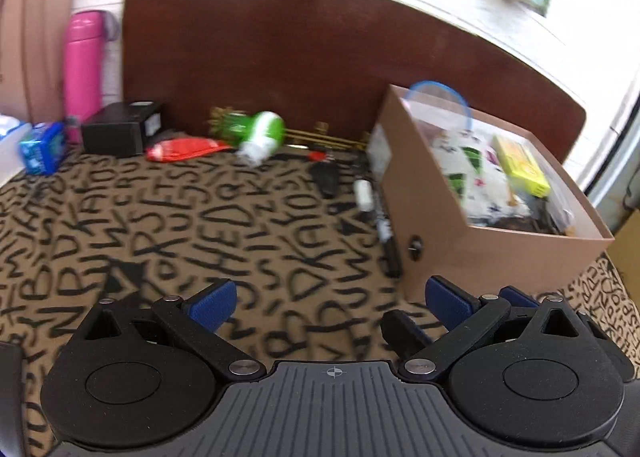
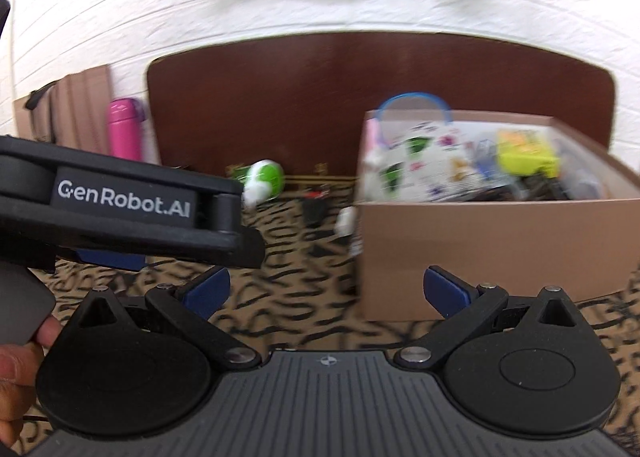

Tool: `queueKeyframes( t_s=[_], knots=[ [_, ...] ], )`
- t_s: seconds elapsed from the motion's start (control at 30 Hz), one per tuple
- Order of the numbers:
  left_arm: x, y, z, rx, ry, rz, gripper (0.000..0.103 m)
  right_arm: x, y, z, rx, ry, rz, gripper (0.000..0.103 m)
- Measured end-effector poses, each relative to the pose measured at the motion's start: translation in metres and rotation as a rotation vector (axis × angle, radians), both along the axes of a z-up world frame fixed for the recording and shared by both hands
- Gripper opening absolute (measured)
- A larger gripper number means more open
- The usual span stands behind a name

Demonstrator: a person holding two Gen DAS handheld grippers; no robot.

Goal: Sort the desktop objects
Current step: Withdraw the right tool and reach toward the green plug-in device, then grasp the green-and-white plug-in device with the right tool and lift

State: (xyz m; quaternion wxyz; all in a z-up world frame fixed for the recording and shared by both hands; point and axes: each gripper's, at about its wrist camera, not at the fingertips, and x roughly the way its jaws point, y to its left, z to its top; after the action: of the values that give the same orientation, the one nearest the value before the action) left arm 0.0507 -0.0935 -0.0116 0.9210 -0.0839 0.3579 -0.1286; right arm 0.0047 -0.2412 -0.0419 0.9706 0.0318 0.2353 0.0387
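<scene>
Both grippers, left point(image 1: 330, 299) and right point(image 2: 326, 289), hovering wide, gripping nothing. Box point(image 1: 448, 213) at 2 o'clock filling up; bottle point(image 1: 262, 135), red packet point(image 1: 184, 149), marker point(image 1: 380, 217) waiting at 12.

left tool point(image 1: 330, 299) agape, right tool point(image 2: 326, 289) agape

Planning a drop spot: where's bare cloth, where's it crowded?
Free: lettered cloth between the left gripper and the back row. Crowded: back edge from black box to green bottle, and the marker strip beside the full cardboard box.
</scene>
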Motion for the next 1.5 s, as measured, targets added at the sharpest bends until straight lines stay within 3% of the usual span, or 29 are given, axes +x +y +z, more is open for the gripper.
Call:
queueKeyframes(
  t_s=[0.13,0.23,0.33,0.67,0.87,1.07,1.33,1.5],
  knots=[
    [0.006,0.031,-0.004,-0.015,0.001,0.028,0.103,0.011,0.021,-0.001,0.015,0.039,0.028,0.103],
    [0.016,0.05,-0.003,-0.025,-0.01,0.029,0.103,0.024,0.041,-0.004,-0.08,0.064,-0.03,0.103],
    [0.03,0.064,0.002,-0.023,-0.027,0.042,0.103,0.032,0.056,-0.004,-0.14,0.032,0.01,0.102],
    [0.096,0.077,0.012,0.007,-0.065,0.007,0.103,0.101,0.066,0.0,-0.073,-0.062,0.123,0.102],
    [0.149,0.072,-0.001,-0.025,-0.047,-0.054,0.102,0.154,0.072,-0.015,-0.091,-0.033,0.175,0.095],
    [0.198,0.06,-0.02,-0.013,-0.024,-0.099,0.092,0.199,0.081,-0.032,-0.166,-0.018,0.175,0.092],
    [0.254,0.056,-0.047,-0.067,0.065,-0.133,0.081,0.25,0.073,-0.047,-0.08,0.026,0.137,0.09],
    [0.274,0.052,-0.058,-0.063,0.096,-0.169,0.073,0.272,0.072,-0.054,-0.037,0.061,0.148,0.082]
  ],
)
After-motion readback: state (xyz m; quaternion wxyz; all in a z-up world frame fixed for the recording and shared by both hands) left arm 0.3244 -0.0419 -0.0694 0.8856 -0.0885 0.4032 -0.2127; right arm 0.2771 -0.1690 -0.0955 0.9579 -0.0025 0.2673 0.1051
